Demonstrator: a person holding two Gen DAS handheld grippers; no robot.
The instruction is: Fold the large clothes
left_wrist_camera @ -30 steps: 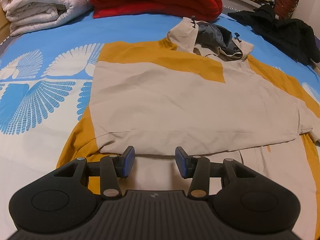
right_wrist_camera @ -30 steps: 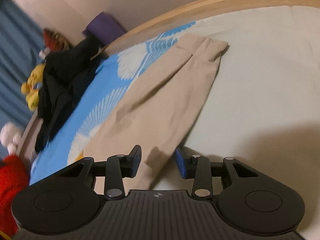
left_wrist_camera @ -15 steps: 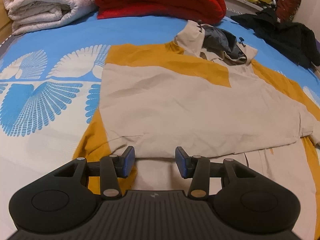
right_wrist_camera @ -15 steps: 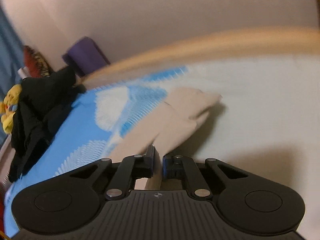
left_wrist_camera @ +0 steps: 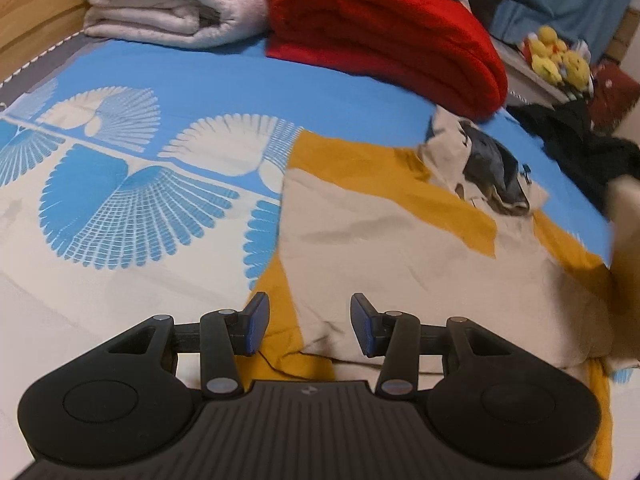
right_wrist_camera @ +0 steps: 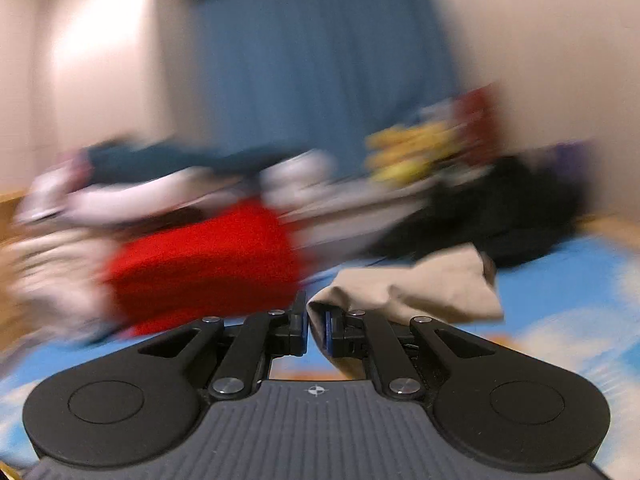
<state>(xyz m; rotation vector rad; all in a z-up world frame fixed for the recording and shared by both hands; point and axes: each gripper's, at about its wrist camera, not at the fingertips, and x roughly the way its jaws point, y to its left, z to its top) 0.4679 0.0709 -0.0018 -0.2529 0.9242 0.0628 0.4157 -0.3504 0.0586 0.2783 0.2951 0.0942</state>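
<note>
Sleeve (right_wrist_camera: pixel 416 288) now lifted off the bed (left_wrist_camera: pixel 200 80) in the right gripper's (right_wrist_camera: pixel 308 320) slightly easing jaws, starting the fold; left gripper (left_wrist_camera: pixel 306 324) hovers half-wide, empty.

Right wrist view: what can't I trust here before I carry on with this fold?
- Right wrist: red blanket and black clothes smeared by motion blur.
- Right tongs: beige sleeve between them, grip depth hidden.
- Left wrist: jacket cut off at right edge.

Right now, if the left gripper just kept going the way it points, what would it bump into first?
Probably the beige and mustard jacket spread on the bed: the open left gripper tilts down toward its near hem. How far off the cloth lies is hard to judge.
</note>
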